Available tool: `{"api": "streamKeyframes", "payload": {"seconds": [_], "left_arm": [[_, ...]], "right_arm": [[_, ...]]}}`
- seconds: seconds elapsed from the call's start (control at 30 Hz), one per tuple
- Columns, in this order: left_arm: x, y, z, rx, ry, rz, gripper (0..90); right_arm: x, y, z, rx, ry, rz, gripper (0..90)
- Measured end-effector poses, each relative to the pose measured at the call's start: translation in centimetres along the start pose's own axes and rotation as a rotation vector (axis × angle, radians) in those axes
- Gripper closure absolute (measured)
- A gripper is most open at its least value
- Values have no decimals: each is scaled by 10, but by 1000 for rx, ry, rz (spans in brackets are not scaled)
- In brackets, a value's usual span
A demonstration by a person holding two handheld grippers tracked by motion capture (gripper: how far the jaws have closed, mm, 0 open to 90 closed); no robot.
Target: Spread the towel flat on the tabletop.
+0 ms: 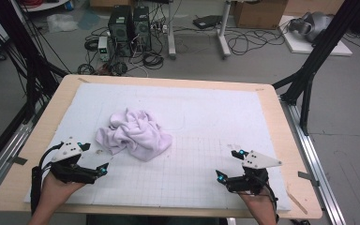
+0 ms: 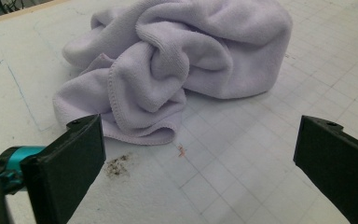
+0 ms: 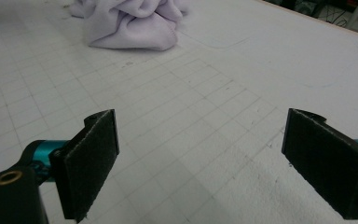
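The surface (image 1: 281, 140) is a pale wooden board covered by a white gridded mat (image 1: 206, 140), standing on a grey floor strewn with cables; two black computer towers (image 1: 130, 26) and a cardboard box (image 1: 258, 13) sit beyond its far edge, and black frame struts rise at both sides. A crumpled lilac towel (image 1: 135, 132) lies on the mat left of centre. The left gripper (image 1: 96, 159) hovers just near the towel's near left edge, the right gripper (image 1: 228, 164) well apart from it at the near right; both have their jaws spread wide with nothing between them. The left gripper view brings out the towel's stitched hem (image 2: 114, 105), a dark smudge of crumbs (image 2: 116, 166) and a small reddish fleck (image 2: 181, 150) on the mat. The right gripper view shows the towel (image 3: 130, 23) far off and a faint pencilled outline (image 3: 223, 42) beside it.
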State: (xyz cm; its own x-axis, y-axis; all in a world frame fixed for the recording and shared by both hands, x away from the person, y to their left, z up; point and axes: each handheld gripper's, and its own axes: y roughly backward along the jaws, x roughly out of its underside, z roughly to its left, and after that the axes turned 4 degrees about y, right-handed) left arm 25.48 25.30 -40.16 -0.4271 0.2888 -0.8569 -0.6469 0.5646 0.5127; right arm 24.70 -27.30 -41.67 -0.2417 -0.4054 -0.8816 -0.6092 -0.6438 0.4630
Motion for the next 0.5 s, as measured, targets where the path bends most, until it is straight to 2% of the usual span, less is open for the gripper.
{"api": "streamKeyframes", "payload": {"seconds": [0.5], "left_arm": [[1, 1, 0, -2, -4, 5, 26]], "right_arm": [[0, -2, 1, -8, 4, 4, 101]]}}
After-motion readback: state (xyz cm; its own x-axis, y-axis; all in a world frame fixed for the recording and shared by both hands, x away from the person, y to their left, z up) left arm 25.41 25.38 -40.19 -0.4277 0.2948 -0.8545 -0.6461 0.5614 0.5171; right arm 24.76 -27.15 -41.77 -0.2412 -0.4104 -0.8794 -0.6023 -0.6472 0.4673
